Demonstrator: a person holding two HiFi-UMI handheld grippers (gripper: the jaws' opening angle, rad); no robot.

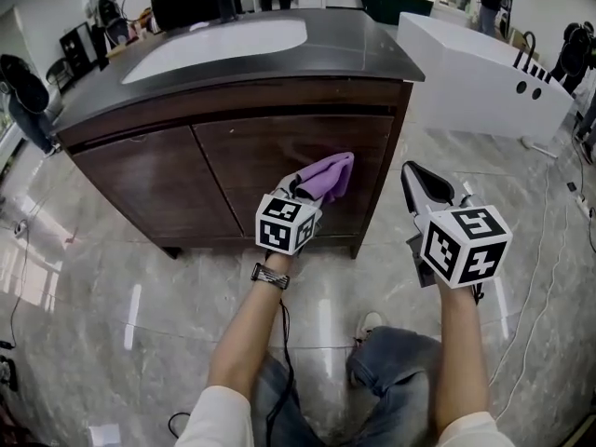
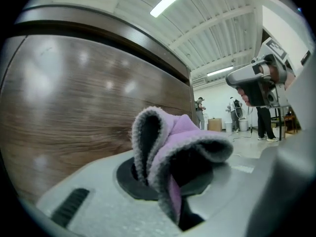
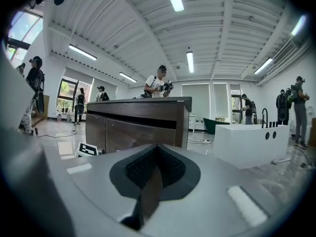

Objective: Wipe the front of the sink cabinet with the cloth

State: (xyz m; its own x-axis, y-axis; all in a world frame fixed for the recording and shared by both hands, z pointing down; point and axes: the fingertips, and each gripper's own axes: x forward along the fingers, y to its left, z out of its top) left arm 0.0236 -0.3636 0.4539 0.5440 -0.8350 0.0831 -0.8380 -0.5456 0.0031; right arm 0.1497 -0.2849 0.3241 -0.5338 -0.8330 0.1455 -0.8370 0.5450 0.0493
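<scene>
Pinching the cloth (image 1: 331,175), the left gripper (image 1: 307,190) should press flat along the cabinet front (image 1: 233,161); right gripper (image 1: 424,186) jaws pressed together

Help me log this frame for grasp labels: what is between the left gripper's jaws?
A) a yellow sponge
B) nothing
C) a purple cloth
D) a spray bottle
C: the left gripper is shut on the purple cloth, close to the brown cabinet door.
</scene>
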